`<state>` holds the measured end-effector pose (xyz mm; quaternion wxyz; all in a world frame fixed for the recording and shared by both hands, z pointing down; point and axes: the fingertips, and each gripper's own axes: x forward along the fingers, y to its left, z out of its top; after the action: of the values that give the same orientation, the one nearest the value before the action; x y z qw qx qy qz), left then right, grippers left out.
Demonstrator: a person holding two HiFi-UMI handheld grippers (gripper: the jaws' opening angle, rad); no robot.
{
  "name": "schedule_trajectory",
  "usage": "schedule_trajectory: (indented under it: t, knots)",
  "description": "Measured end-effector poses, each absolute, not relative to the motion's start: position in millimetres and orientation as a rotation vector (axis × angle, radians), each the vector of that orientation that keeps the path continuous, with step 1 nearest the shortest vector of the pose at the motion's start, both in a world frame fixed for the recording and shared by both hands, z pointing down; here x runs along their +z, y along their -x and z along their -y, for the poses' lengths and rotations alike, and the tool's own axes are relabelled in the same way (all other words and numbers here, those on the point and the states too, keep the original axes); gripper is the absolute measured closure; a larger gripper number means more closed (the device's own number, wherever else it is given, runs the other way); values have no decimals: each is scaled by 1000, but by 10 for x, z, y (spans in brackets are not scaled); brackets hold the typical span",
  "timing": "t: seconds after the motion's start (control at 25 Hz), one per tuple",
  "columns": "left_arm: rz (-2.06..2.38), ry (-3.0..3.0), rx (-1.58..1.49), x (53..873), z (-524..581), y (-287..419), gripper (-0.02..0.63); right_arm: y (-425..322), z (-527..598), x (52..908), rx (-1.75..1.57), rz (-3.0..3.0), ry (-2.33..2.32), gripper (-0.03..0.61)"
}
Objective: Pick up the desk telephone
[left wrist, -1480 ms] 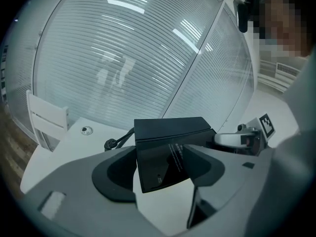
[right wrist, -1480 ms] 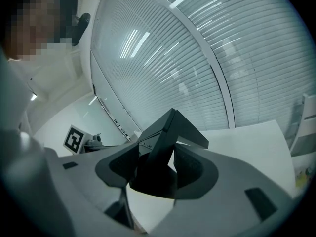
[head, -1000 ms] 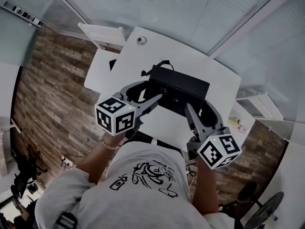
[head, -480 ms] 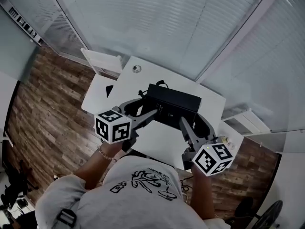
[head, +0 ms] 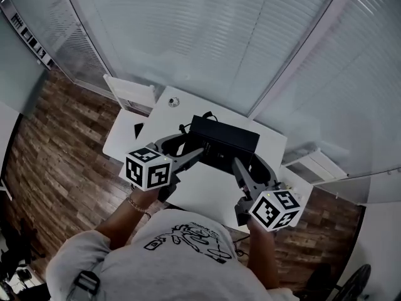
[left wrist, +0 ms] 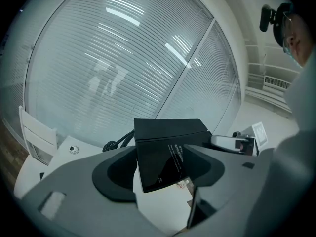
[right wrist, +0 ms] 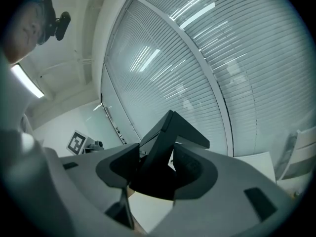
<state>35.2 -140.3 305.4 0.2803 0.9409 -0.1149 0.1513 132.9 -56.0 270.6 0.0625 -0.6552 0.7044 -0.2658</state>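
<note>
Closest to you, your left hand [head: 149,195] and right hand [head: 252,221] each hold a gripper low over the near edge of the white desk [head: 202,190], the marker cubes facing up at your head. A bracelet [head: 135,204] sits on your left wrist.

Your left gripper [head: 191,144] is clamped on the left end of the desk telephone [head: 222,143]. In the left gripper view both jaws of that gripper [left wrist: 160,174] press the black body [left wrist: 168,152], whose flat underside with small white print is turned toward the camera. Your right gripper [head: 249,162] is closed on the opposite end. In the right gripper view the telephone [right wrist: 168,137] stands tilted between the jaws of that gripper [right wrist: 155,169], one corner pointing up against the blinds.

So the telephone hangs between the two claws, tipped, above the middle of the desk. Whether any edge of it touches the desktop cannot be told.

Its coiled cord [left wrist: 116,143] trails off the far left corner and lies just beside your left jaw. Past it, a small round fitting [head: 173,102] sits in the desk's far corner. A lower white surface [head: 119,140] with a dark object on it adjoins the desk on the left, with a white chair [head: 131,91] behind it. A white shelf unit [head: 313,165] stands to the right. Wood flooring [head: 56,137] surrounds everything, and slatted window blinds [head: 207,36] close off the far side.
</note>
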Motion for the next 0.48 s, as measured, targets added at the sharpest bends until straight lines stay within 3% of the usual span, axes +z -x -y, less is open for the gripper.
schedule_trajectory:
  t: [0.48]
  knots:
    - [319, -2504, 406, 3067, 1383, -321, 333, -1304, 562, 2692, -809, -2147, 1981, 376]
